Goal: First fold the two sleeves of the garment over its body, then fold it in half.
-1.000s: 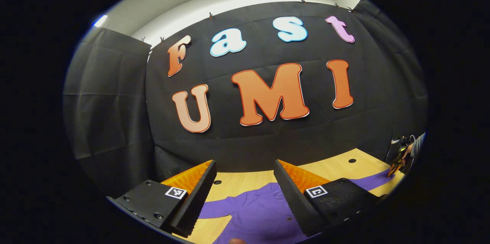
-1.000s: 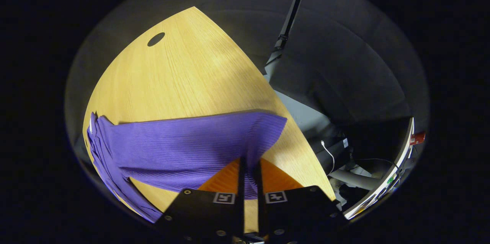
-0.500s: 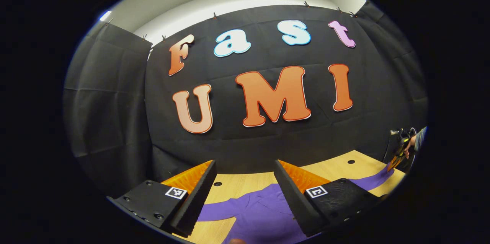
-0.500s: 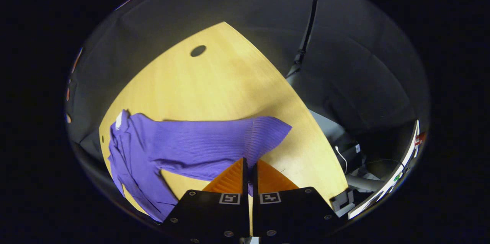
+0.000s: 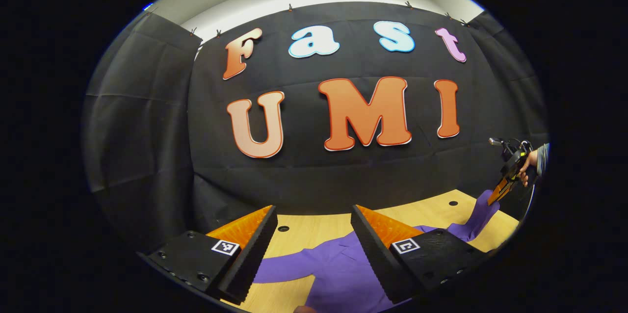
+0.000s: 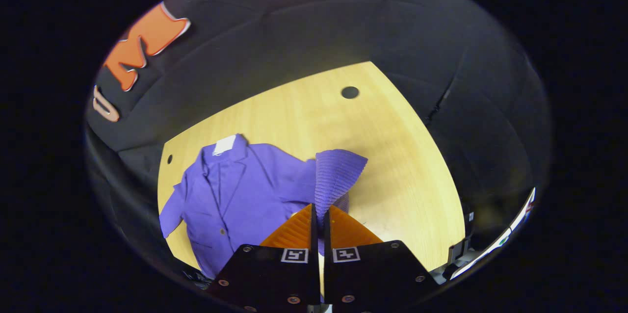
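- Purple ribbed fabric, the garment (image 6: 235, 190), is lying face up on the wooden tabletop (image 6: 392, 156), collar with a white tag pointing toward the black cloth wall (image 6: 294, 33).
- One sleeve of the garment, the lifted sleeve (image 6: 336, 175), is rising off the tabletop beside the garment's body, its ribbed cuff fanning out above the right tongs (image 6: 320, 215).
- These right tongs are pressing together on the lifted sleeve, both fingers pinching the cloth between them.
- On the far side of the garment from that grip, the other sleeve (image 6: 169, 210) is lying flat, spread out and away from the body.
- In the left gripper view, the garment (image 5: 333, 269) is lying on the tabletop (image 5: 314, 229) below the left tongs (image 5: 314, 234), which are standing wide apart and holding nothing, above the garment's collar end.
- Farther from the garment's body in that same view, the lifted sleeve (image 5: 478, 215) is hanging up from the tabletop to the right tongs (image 5: 498, 193), with a hand (image 5: 527, 168) gripping their handle.
- Small round holes (image 6: 350, 92) are showing in the tabletop beyond the garment, near the wall.
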The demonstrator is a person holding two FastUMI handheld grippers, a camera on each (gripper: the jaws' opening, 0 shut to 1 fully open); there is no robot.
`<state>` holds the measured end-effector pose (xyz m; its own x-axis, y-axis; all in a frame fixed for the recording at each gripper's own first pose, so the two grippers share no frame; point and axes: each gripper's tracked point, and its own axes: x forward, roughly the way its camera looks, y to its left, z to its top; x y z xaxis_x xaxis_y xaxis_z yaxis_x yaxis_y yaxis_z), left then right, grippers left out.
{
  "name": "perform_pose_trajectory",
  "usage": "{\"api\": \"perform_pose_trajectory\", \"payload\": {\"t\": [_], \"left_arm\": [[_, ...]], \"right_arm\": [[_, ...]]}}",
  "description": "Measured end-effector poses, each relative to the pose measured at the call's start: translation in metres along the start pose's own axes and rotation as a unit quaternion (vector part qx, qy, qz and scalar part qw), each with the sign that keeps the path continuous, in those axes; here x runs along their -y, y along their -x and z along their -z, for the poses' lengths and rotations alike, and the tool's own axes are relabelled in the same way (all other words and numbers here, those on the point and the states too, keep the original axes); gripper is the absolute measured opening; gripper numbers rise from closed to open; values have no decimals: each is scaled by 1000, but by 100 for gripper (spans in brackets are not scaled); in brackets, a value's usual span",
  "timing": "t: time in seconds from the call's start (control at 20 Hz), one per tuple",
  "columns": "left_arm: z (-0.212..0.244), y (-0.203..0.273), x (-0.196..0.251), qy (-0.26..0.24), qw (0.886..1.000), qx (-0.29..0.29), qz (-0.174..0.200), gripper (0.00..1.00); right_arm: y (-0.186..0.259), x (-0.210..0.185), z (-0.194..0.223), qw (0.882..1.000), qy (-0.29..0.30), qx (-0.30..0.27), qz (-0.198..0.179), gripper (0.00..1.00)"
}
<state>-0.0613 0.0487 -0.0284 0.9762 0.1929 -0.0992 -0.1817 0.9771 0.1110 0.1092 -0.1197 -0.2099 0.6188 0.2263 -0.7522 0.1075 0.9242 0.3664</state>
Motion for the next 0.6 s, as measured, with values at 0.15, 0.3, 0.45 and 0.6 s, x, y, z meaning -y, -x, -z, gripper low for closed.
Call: {"api": "perform_pose_trajectory", "payload": {"t": [0.15,0.3,0.45,0.6], "left_arm": [[8,-3,-30,8,1000,-5,-15,99],[17,-5,-54,14,999,-12,-30,97],[21,-7,-75,15,999,-14,-43,97],[30,-5,-92,19,998,-23,-55,97]], "right_arm": [[6,-43,-6,999,33,4,-14,4],[10,-80,-11,998,59,10,-24,4],[14,-113,-15,996,79,10,-37,4],[13,-141,-14,993,107,7,-42,4]]}}
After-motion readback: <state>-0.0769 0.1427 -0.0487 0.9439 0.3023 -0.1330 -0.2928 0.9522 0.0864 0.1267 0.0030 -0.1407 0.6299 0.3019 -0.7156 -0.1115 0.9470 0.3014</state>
